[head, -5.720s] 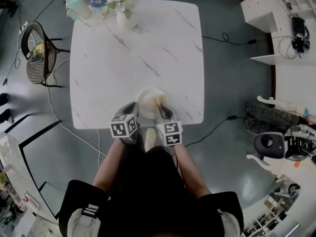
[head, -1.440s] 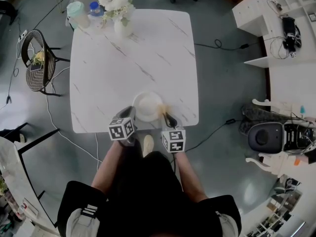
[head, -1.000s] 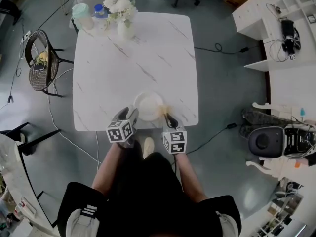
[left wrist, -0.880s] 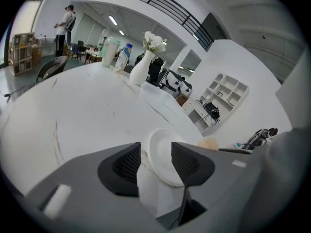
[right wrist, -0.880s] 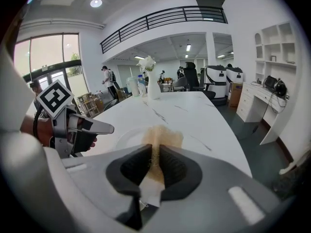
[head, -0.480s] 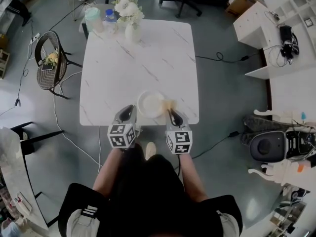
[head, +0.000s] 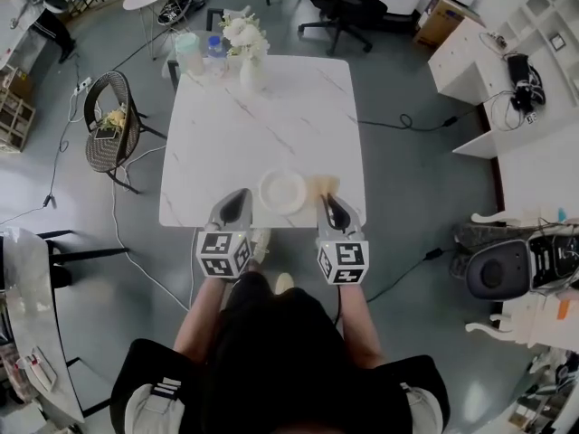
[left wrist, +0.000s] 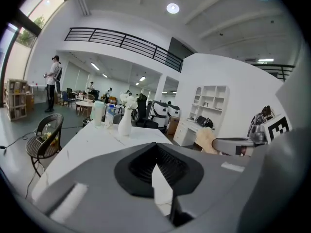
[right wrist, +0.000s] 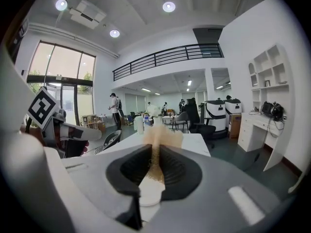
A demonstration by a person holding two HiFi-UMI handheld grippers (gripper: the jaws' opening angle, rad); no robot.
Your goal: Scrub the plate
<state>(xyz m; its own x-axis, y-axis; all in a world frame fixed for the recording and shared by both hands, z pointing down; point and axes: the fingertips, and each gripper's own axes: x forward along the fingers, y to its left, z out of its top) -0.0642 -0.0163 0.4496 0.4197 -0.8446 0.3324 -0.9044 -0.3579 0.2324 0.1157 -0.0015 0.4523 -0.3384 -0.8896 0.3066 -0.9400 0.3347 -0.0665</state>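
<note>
The person is holding both forearms forward and down, a pair of tongs in each hand, side by side and well apart. The left tongs are pointing ahead with their jaws pressed together and nothing between them. The right tongs are clamping a tan scrubber, which is sticking out past their tips.
</note>
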